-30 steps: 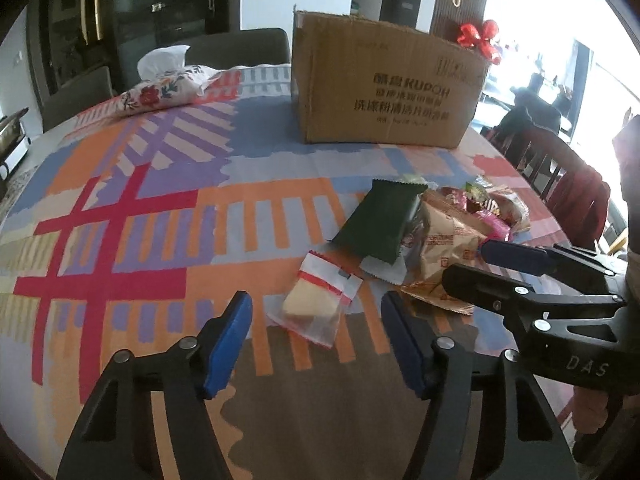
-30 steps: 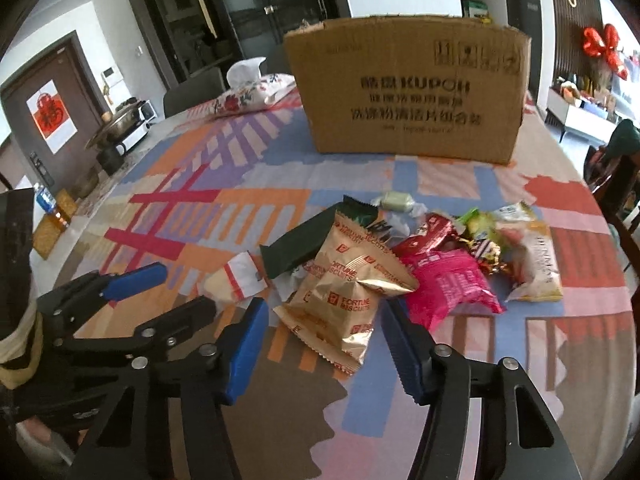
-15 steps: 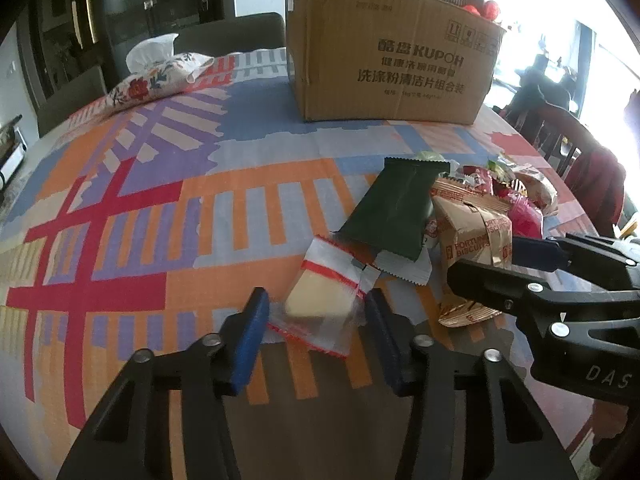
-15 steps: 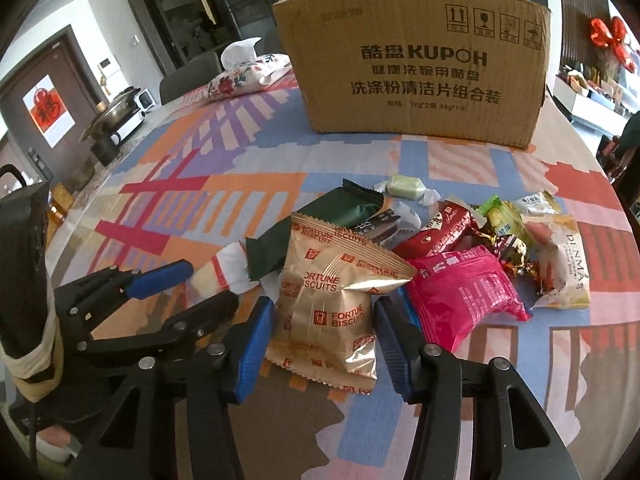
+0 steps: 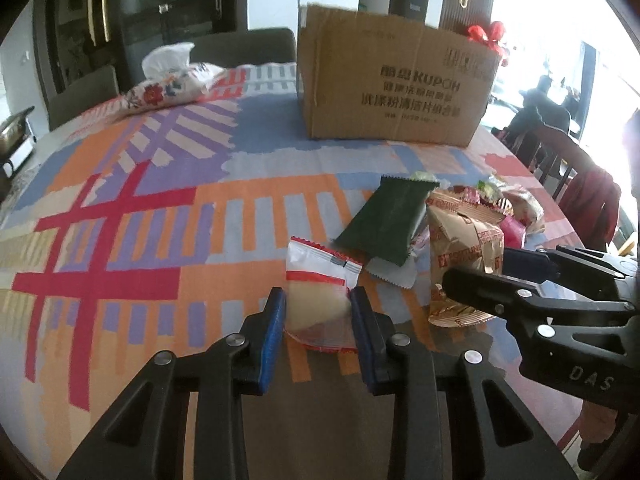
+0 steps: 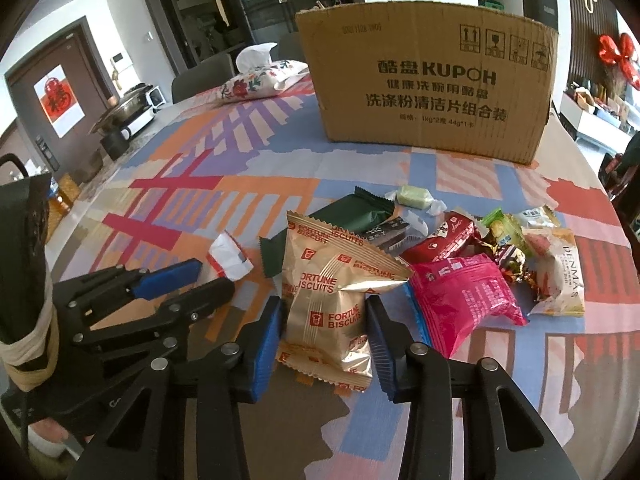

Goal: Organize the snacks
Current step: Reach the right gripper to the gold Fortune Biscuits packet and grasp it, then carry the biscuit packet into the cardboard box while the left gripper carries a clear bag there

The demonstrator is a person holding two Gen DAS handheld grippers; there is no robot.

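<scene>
My left gripper [image 5: 318, 306] has its blue pads closed against both sides of a clear, red-trimmed packet with a pale cake [image 5: 318, 300] on the tablecloth. My right gripper [image 6: 324, 320] has its pads pressed on both sides of a gold Fortune Biscuits bag [image 6: 326, 292]. A dark green packet [image 5: 386, 220] lies just beyond, also in the right wrist view [image 6: 344, 218]. A pink packet [image 6: 464, 296], a red packet [image 6: 444, 240] and several other small snacks [image 6: 556, 268] lie to the right. An open cardboard box [image 6: 428, 80] stands at the far side.
A floral tissue pouch [image 5: 172, 84] lies at the back left of the round table with the patterned cloth [image 5: 132, 200]. Chairs [image 5: 560, 152] stand around it. A pot and kettle [image 6: 120, 120] sit on a side counter to the left.
Both grippers moved forward and narrowed: the left closed around the clear cake packet, the right around the gold biscuit bag. The snacks have not visibly shifted.
</scene>
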